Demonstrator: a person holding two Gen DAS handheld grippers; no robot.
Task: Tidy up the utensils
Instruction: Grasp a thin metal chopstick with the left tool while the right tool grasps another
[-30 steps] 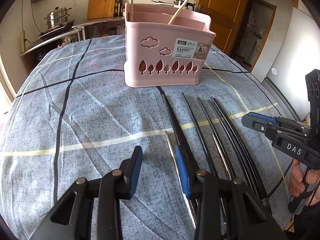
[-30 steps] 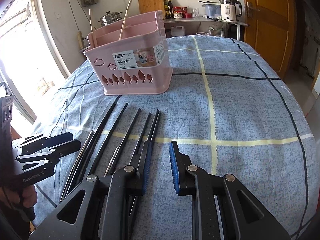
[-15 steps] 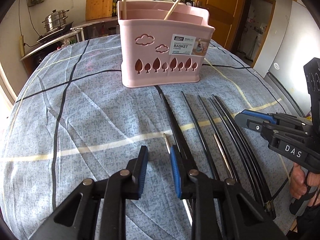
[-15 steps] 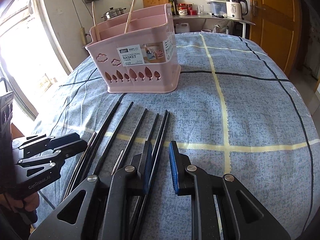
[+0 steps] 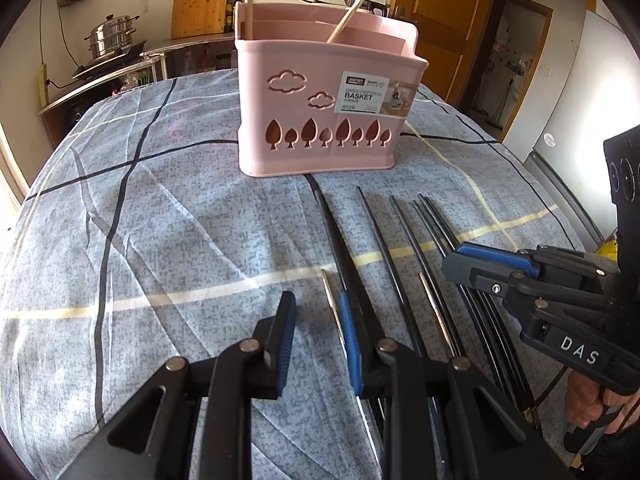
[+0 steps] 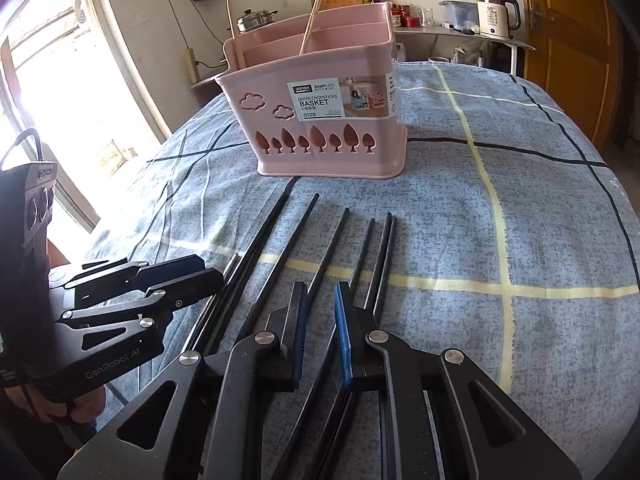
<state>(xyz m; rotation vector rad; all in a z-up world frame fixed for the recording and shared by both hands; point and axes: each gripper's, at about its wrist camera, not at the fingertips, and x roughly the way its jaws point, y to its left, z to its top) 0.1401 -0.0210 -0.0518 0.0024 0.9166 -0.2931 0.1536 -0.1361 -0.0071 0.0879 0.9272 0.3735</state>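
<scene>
Several long black chopsticks (image 5: 376, 240) lie side by side on the blue checked cloth, pointing at a pink divided basket (image 5: 320, 104) that holds two wooden chopsticks (image 5: 352, 12). Two thin metal sticks (image 5: 332, 304) lie among them. My left gripper (image 5: 316, 308) is open, low over the leftmost chopsticks. My right gripper (image 6: 322, 300) is open with a narrow gap, low over the right-hand black chopsticks (image 6: 360, 256); it also shows in the left wrist view (image 5: 480, 264). The basket shows in the right wrist view (image 6: 320, 108) too.
The cloth-covered table (image 6: 520, 200) curves away at its edges. A counter with a steel pot (image 5: 112, 36), a cutting board (image 5: 200, 4) and a kettle (image 6: 496, 14) stands behind. A bright window (image 6: 52, 92) is at the left, a wooden door (image 6: 576, 20) at the right.
Both grippers have moved forward toward the basket and down over the chopsticks. The left jaws have narrowed since a second ago; the right gripper has shifted left over the black chopsticks.
</scene>
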